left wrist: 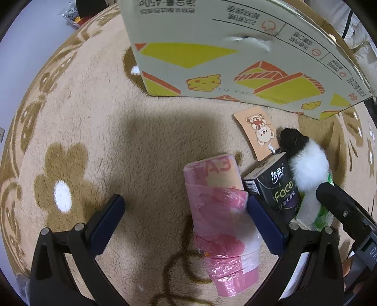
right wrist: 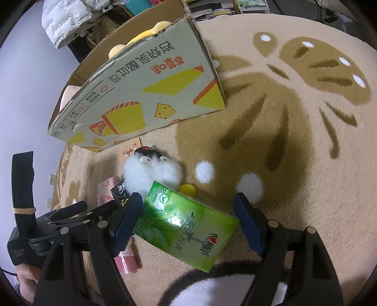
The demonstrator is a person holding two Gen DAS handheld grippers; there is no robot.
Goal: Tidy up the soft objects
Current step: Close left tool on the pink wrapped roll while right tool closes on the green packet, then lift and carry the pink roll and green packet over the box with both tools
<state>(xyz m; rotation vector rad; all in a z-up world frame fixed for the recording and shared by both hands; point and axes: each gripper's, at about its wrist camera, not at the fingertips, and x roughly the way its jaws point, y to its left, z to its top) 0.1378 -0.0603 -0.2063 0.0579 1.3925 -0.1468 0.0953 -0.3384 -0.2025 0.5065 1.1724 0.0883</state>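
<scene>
My left gripper [left wrist: 186, 216] is open above the rug; a pink roll of plastic bags [left wrist: 221, 223] lies between its fingers, against the right one. A black tissue pack [left wrist: 275, 186] and a black-and-white plush toy [left wrist: 304, 160] lie just to its right. My right gripper [right wrist: 188, 221] is open around a green tissue pack [right wrist: 186, 226] on the rug; its left finger touches the pack. The plush [right wrist: 150, 169] and the black pack [right wrist: 121, 191] lie beyond it. A cardboard box [right wrist: 141, 94] stands farther back with a yellow plush [right wrist: 141, 35] inside.
A beige rug with brown flowers [left wrist: 70, 141] covers the floor. A bear card tag [left wrist: 256, 131] lies by the plush. The box [left wrist: 235, 58] stands close ahead of the left gripper. A white padded jacket [right wrist: 68, 18] and clutter lie behind the box.
</scene>
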